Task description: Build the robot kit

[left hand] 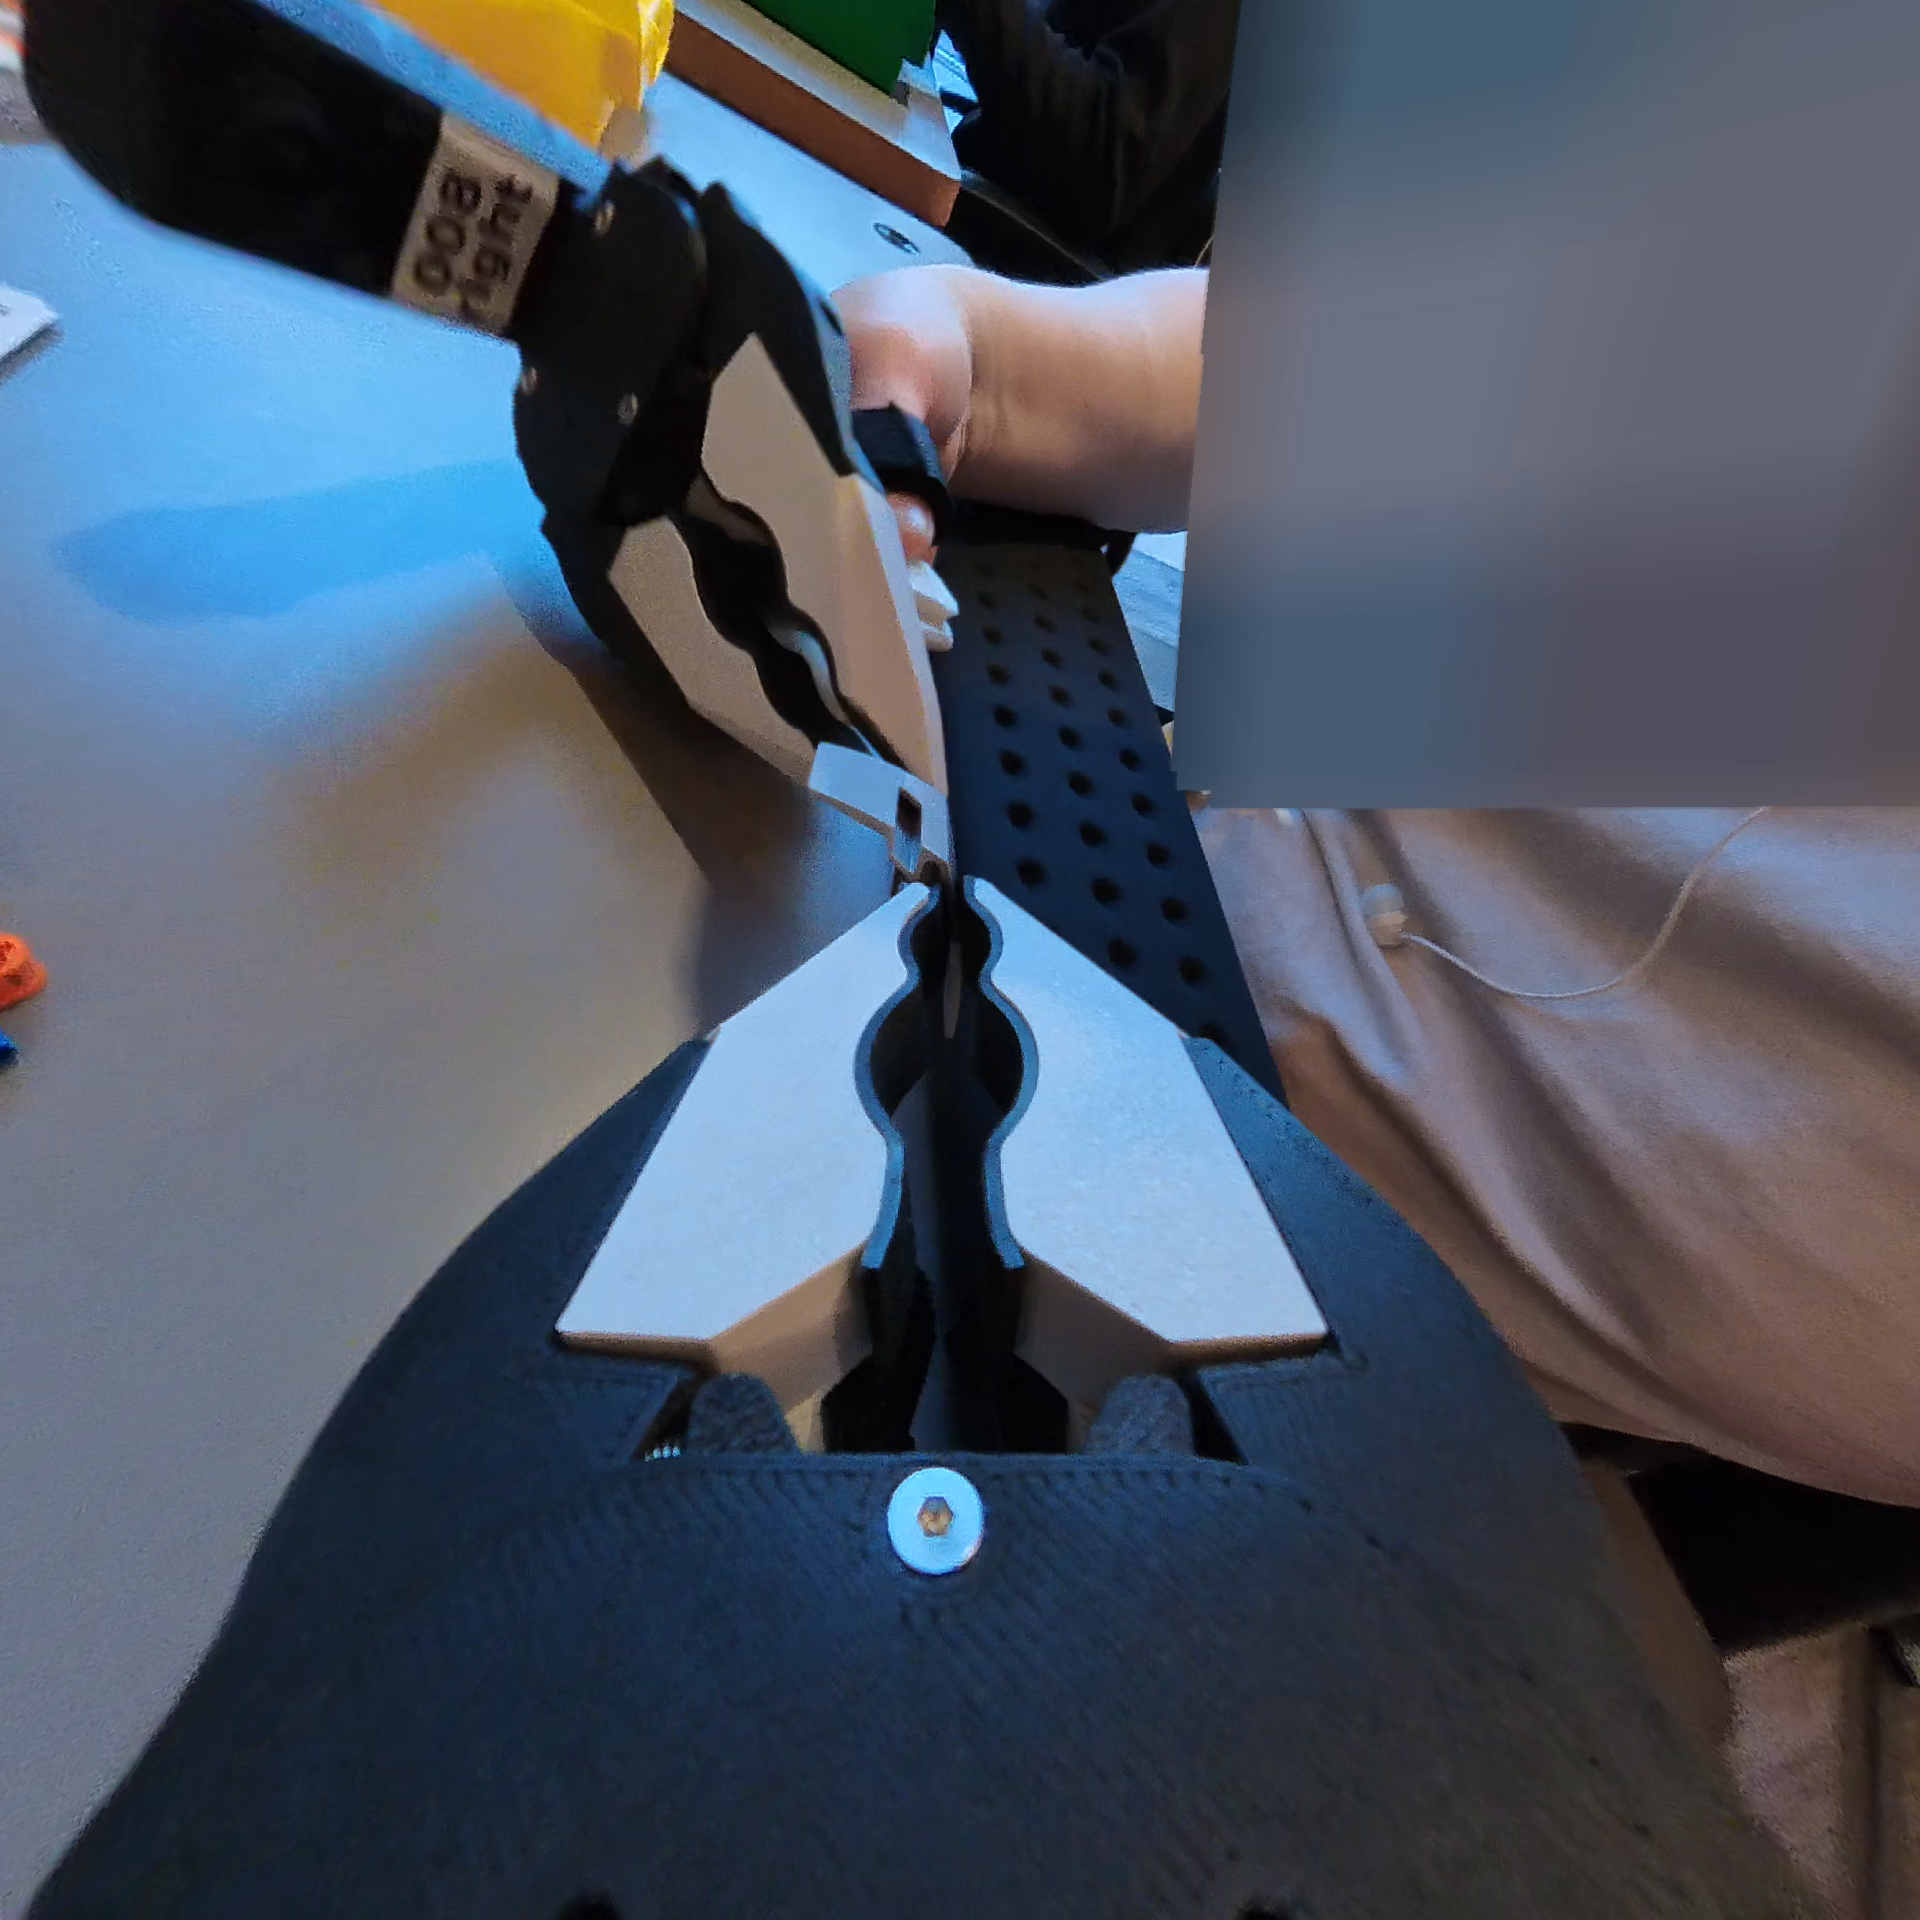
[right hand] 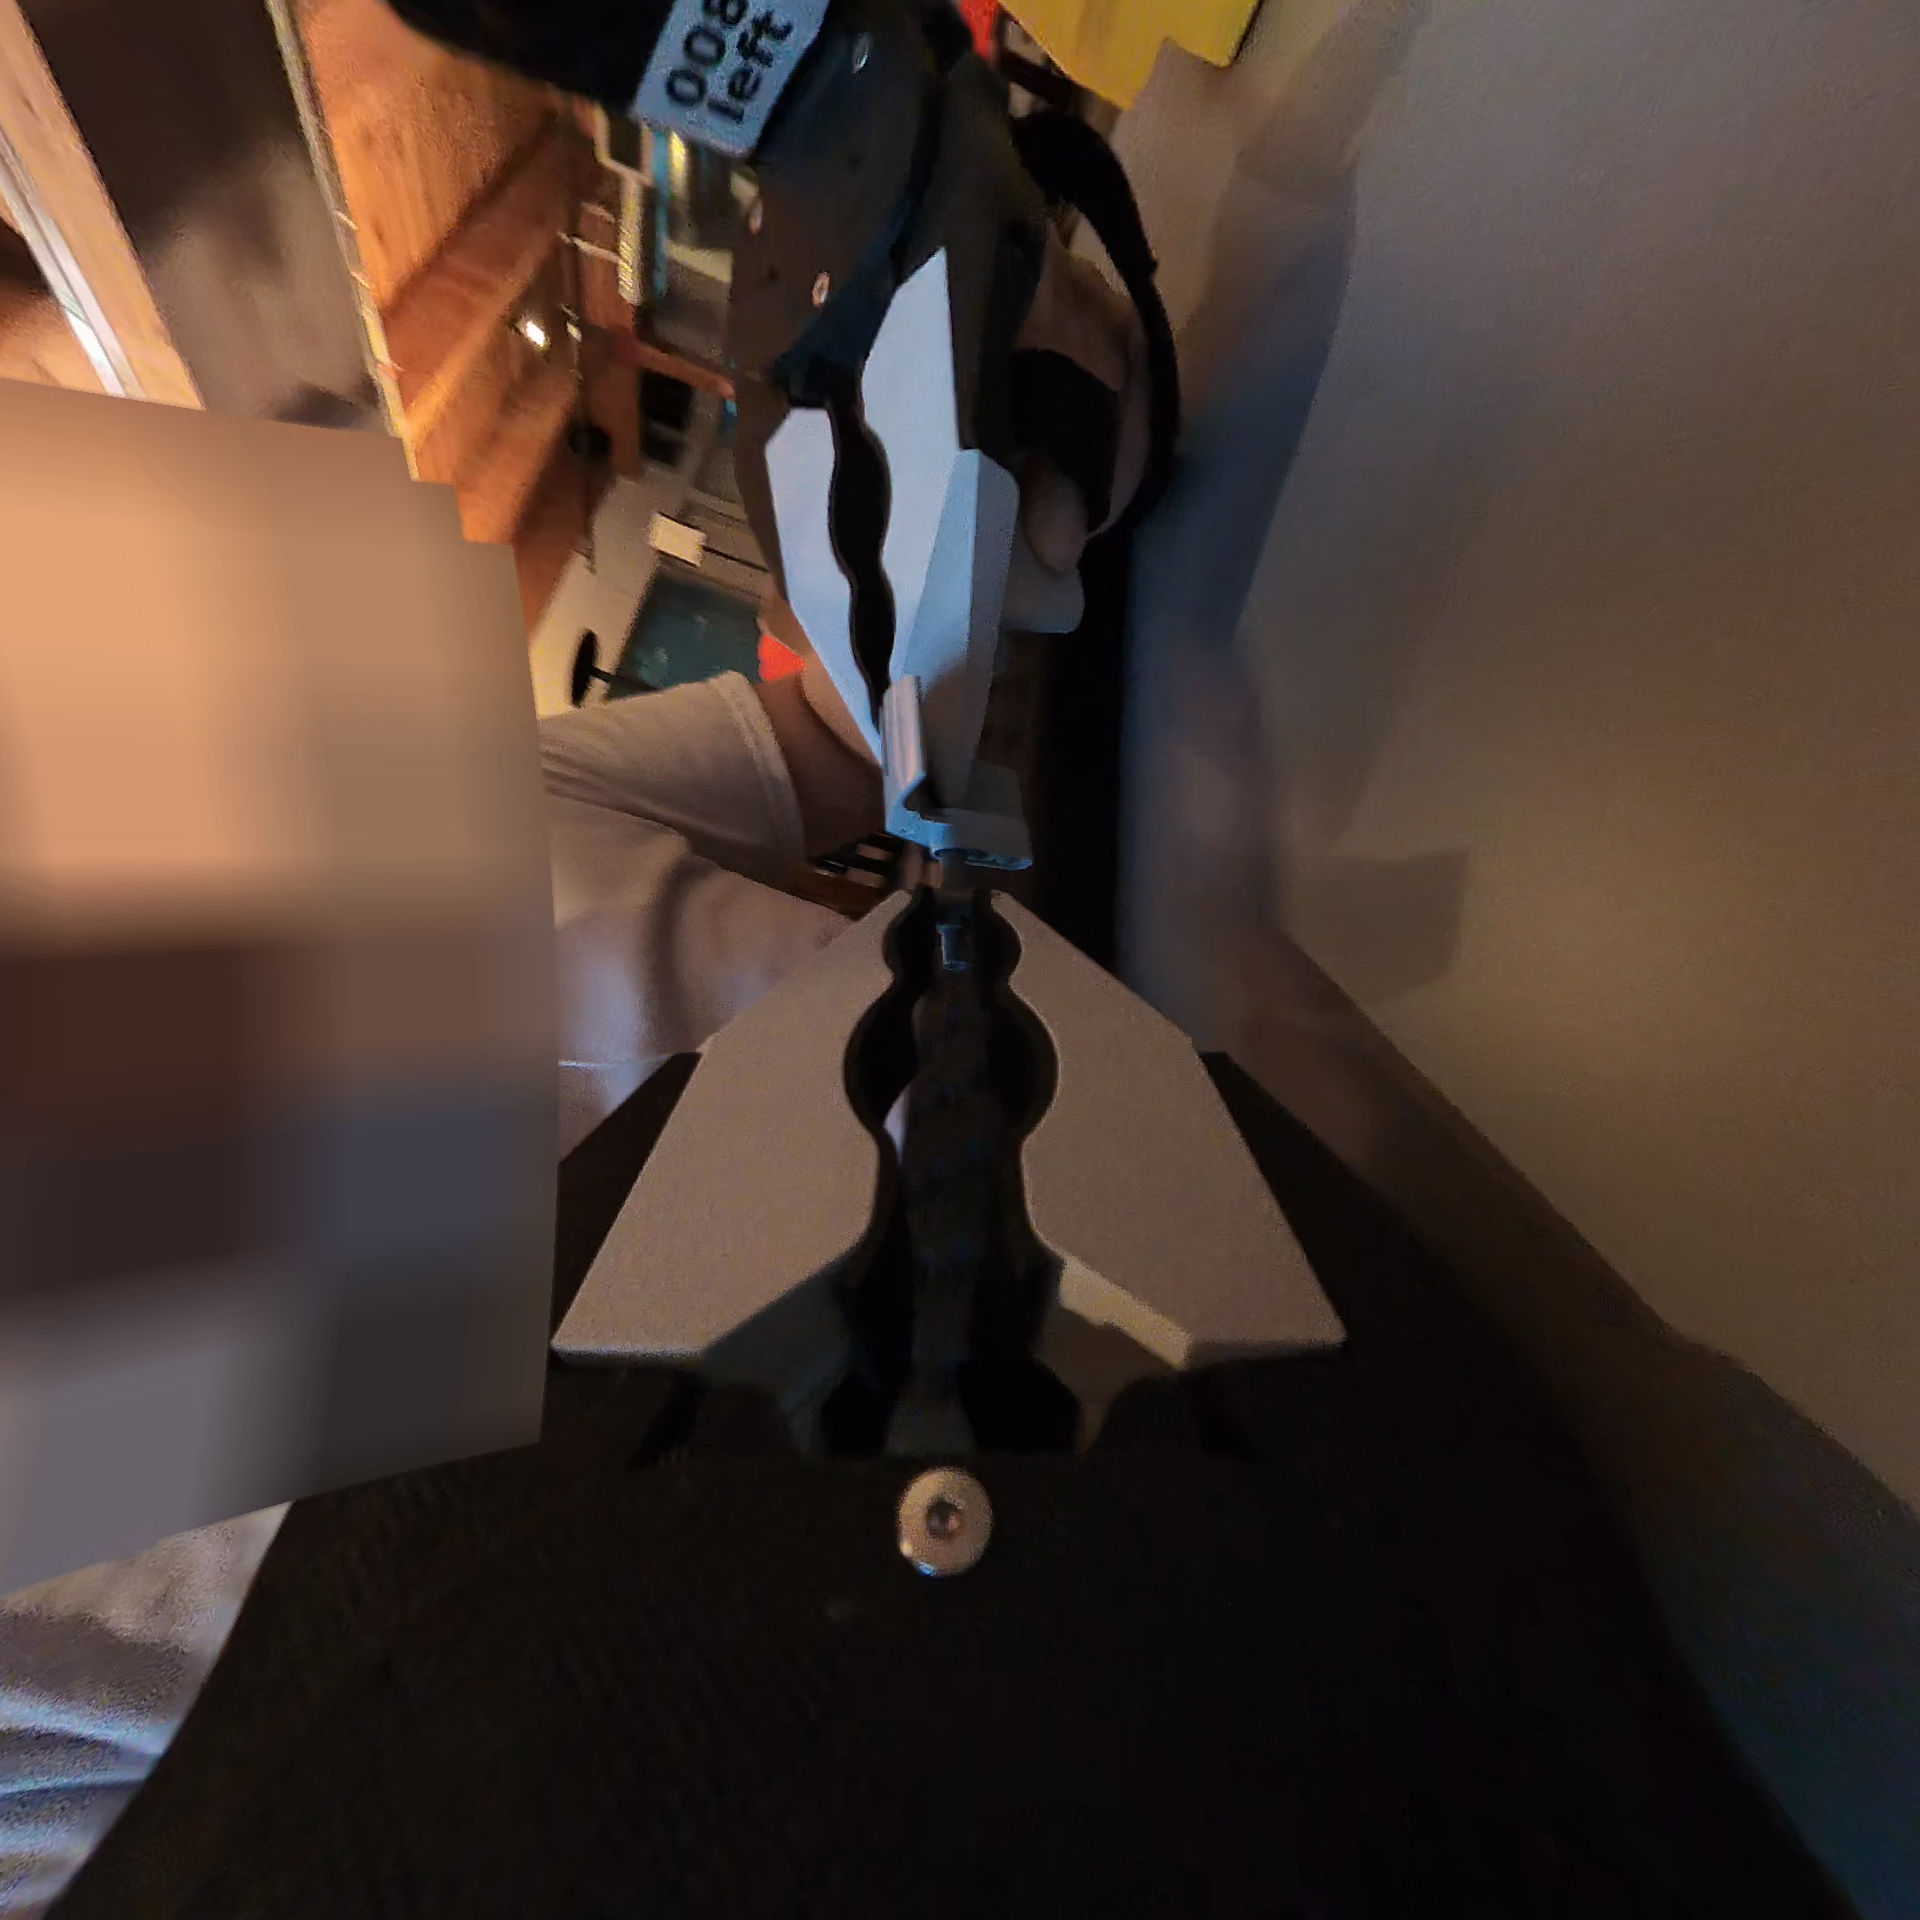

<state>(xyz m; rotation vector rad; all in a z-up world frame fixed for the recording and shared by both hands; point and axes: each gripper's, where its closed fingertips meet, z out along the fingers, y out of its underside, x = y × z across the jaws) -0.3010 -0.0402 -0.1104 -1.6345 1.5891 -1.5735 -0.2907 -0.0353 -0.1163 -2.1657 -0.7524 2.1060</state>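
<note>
My left gripper (left hand: 950, 896) and right gripper (right hand: 948, 906) meet tip to tip above the grey table (left hand: 260, 727), both nearly closed. A black perforated strap (left hand: 1070, 790) runs along beside them. In the right wrist view a dark dotted length of strap (right hand: 948, 1091) lies between my right fingers. The left gripper (right hand: 951, 831) comes down from the top and pinches a small grey-white clasp piece (right hand: 992, 826) at the strap's end. In the left wrist view the right gripper (left hand: 914, 831) reaches in from the upper left, held by a hand (left hand: 1039, 395). A thin pale sliver shows between my left fingers.
A person in a light shirt (left hand: 1558, 1091) sits close on the right. A yellow box (left hand: 540, 62) and a brown-edged board (left hand: 821, 114) stand at the table's far side. A small orange piece (left hand: 16, 968) and a white card (left hand: 21, 322) lie at the left. My left and right fingertips are right by each other.
</note>
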